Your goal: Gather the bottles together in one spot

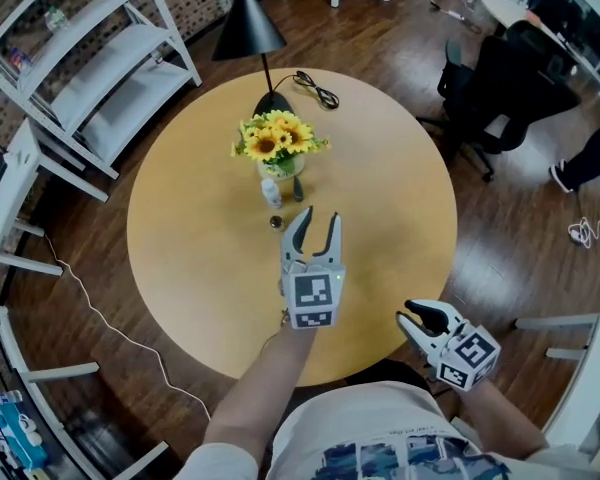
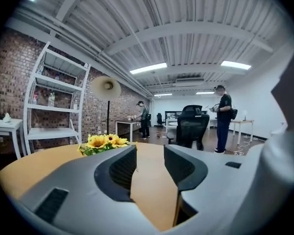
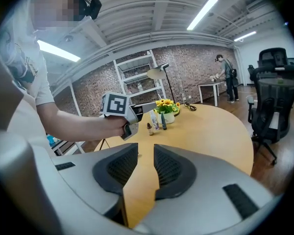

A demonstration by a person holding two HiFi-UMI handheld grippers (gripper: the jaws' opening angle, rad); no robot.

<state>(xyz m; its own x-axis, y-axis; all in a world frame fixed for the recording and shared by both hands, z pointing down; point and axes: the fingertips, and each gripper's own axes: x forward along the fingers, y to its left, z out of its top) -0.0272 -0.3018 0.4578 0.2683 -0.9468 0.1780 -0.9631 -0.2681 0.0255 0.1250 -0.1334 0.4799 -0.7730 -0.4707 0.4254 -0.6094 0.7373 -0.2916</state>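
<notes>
Bottles (image 1: 271, 192) stood in a loose cluster on the surface (image 1: 180, 238), just ahead of the left gripper (image 1: 318, 216). The white bottle (image 1: 271, 192) and green bottle (image 1: 298, 190) were side by side against the vase (image 1: 278, 167) of sunflowers (image 1: 277, 138). The small bottle (image 1: 275, 222) sat nearer, just off the left jaw tip and a little apart from the pair. The left jaws stood moderately apart with only bare surface between them. The right gripper (image 1: 412, 313) hung at the near rim, well back from the cluster, its jaws narrower but parted and likewise empty.

The gathering looked nearly done, with only the small bottle still stray. The risk lay in how close everything was. A left jaw sweeping sideways past the small bottle could tip it and send it rolling. A push carried too far could drive it into the slim upright pair, which would probably topple easily. The vase behind them could be jarred too, and it may spill if it holds water. From the left gripper's own view the bottles were hidden below the jaws, so any closing would be poorly guided.
</notes>
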